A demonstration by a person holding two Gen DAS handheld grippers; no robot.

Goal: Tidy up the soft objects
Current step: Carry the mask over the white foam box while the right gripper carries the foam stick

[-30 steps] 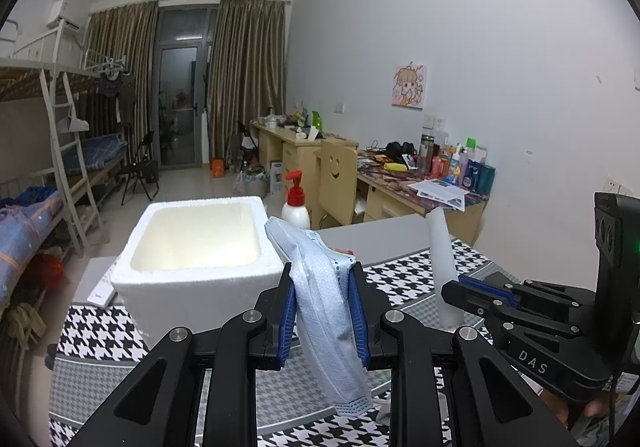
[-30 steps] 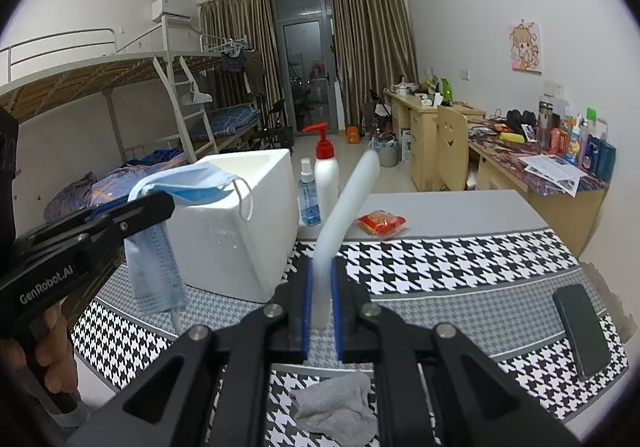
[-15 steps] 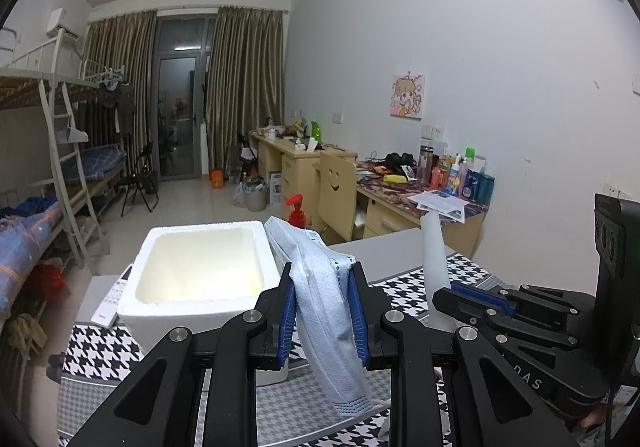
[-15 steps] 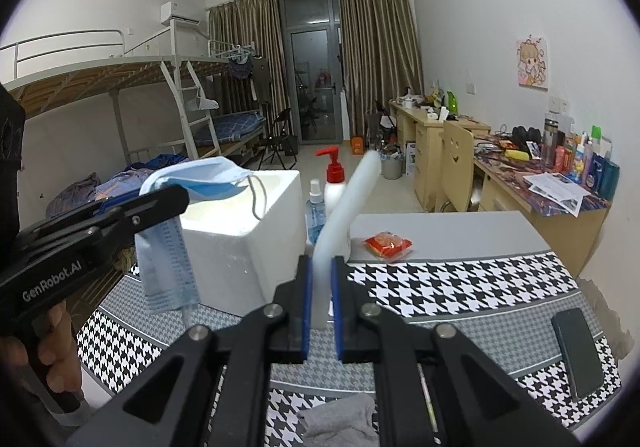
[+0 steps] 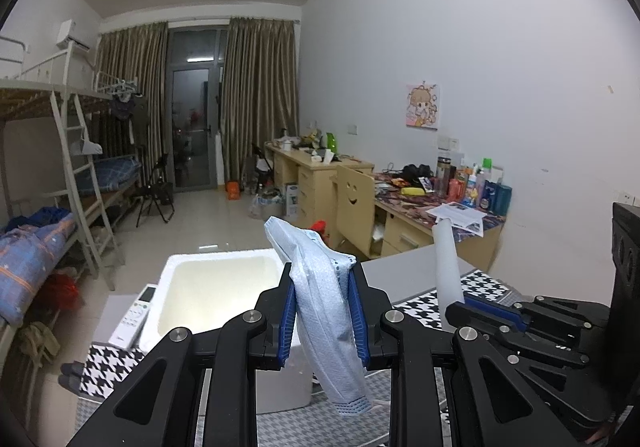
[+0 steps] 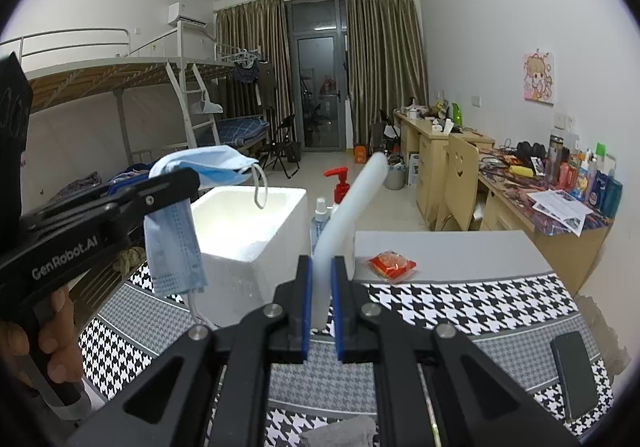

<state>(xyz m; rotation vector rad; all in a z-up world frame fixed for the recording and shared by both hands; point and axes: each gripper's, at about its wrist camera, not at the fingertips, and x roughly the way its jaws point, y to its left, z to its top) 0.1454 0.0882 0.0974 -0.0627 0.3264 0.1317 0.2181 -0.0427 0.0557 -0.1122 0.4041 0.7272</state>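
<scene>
My left gripper (image 5: 321, 311) is shut on a light blue face mask (image 5: 324, 311) that hangs from its jaws, held above the near rim of the open white foam box (image 5: 218, 289). In the right wrist view the mask (image 6: 176, 239) hangs just left of the box (image 6: 256, 239). My right gripper (image 6: 320, 295) is shut on a bent white foam tube (image 6: 348, 215), held above the table to the right of the box. The tube also shows in the left wrist view (image 5: 448, 267).
A houndstooth cloth (image 6: 460, 299) covers the table. On it lie a red snack packet (image 6: 392, 266), a black phone (image 6: 574, 377) and a grey cloth (image 6: 340, 433). A red pump bottle (image 6: 340, 187) and a spray bottle (image 6: 320, 219) stand behind the box. A remote (image 5: 134, 317) lies left of the box.
Both grippers have risen with their objects. The foam box sits lower in both views, and the left gripper with the mask is now over its near edge.
</scene>
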